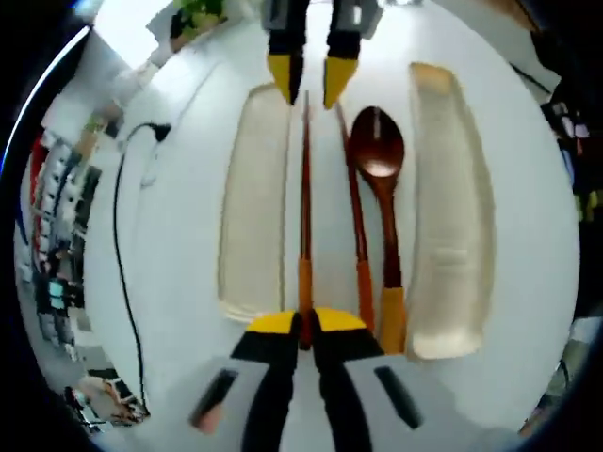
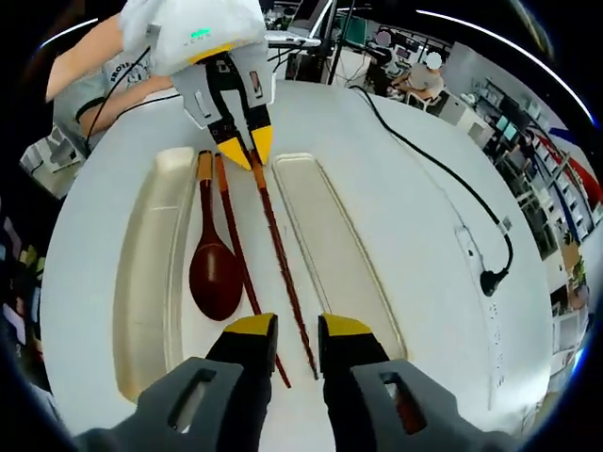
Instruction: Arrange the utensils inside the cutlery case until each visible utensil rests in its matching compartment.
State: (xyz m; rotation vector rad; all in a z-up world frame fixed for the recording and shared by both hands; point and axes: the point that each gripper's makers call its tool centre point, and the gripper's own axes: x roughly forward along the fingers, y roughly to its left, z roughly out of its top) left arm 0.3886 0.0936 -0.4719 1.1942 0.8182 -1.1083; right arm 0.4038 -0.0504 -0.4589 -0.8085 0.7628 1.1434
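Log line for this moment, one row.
left claw: shut on chopstick handle | right claw: open, astride its tip | spoon, second chopstick: on table between case halves

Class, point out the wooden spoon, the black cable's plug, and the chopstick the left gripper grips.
wooden spoon (image 2: 216, 279): right gripper view, bowl.
plug (image 2: 491, 280): right gripper view, plug body.
chopstick (image 1: 305, 207): left gripper view, mid-shaft.

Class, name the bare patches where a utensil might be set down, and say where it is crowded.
Free: both translucent trays, one beside the cable, the other beyond the spoon. Crowded: the strip between them, with spoon, two chopsticks and both tongs, left and right.
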